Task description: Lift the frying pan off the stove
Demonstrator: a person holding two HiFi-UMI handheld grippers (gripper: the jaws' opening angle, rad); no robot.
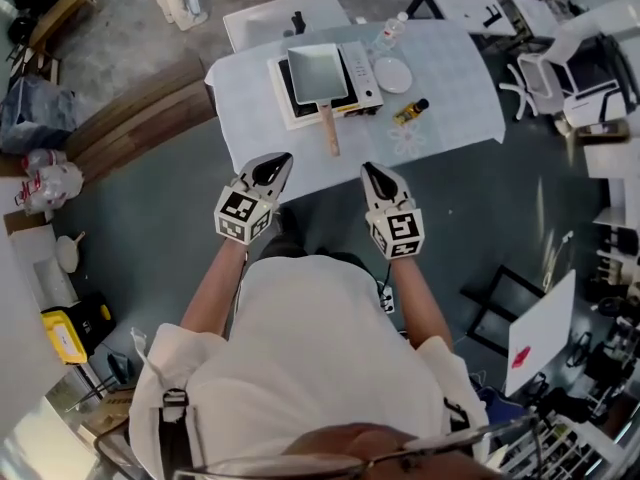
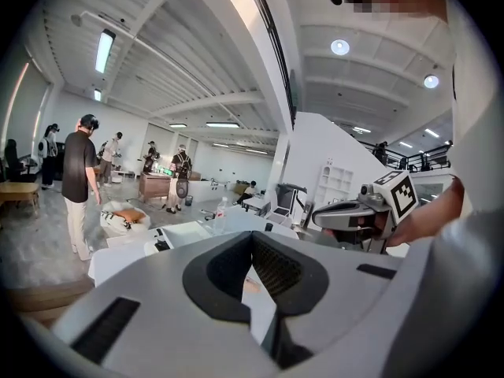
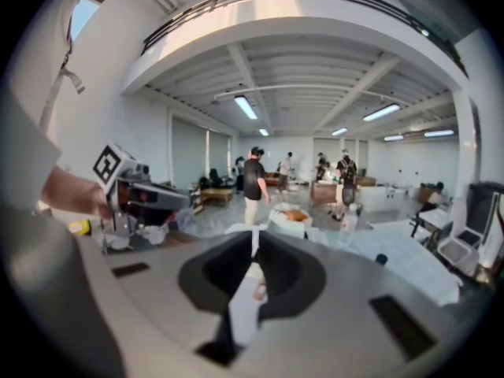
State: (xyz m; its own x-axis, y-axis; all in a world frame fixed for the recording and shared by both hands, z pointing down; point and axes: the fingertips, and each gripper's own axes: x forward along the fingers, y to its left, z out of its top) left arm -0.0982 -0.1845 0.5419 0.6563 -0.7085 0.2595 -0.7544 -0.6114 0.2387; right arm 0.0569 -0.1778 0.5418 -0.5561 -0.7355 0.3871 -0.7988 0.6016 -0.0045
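While I look down through the head view, both claws hang over the grey floor, short of the bench's near edge and roughly level with each other.

Left claw: jaws pressed together, nothing between them. The left gripper view confirms this, with only pale surface showing past the tips.

Right claw: jaws together too, and empty. Its marker cube faces back toward the person's body, as does the left one. The two claws are apart from each other, one on each side of the line of the pan handle.

Frying pan: rectangular and pale inside, sitting on the stove near the middle of the bench, which is covered in a light cloth. Its wooden handle sticks out past the stove's front edge and points toward the claws. Neither claw touches the pan or the handle, and both are well apart from it.

Other things on the bench:
- A white plate is just beside the stove on its right.
- A small yellow-and-dark bottle lies on the cloth nearer the front, right of the handle.
- A clear water bottle is beyond the plate, toward the far edge.

The left gripper view looks out into an open hall, where a person in a dark shirt stands at the left.
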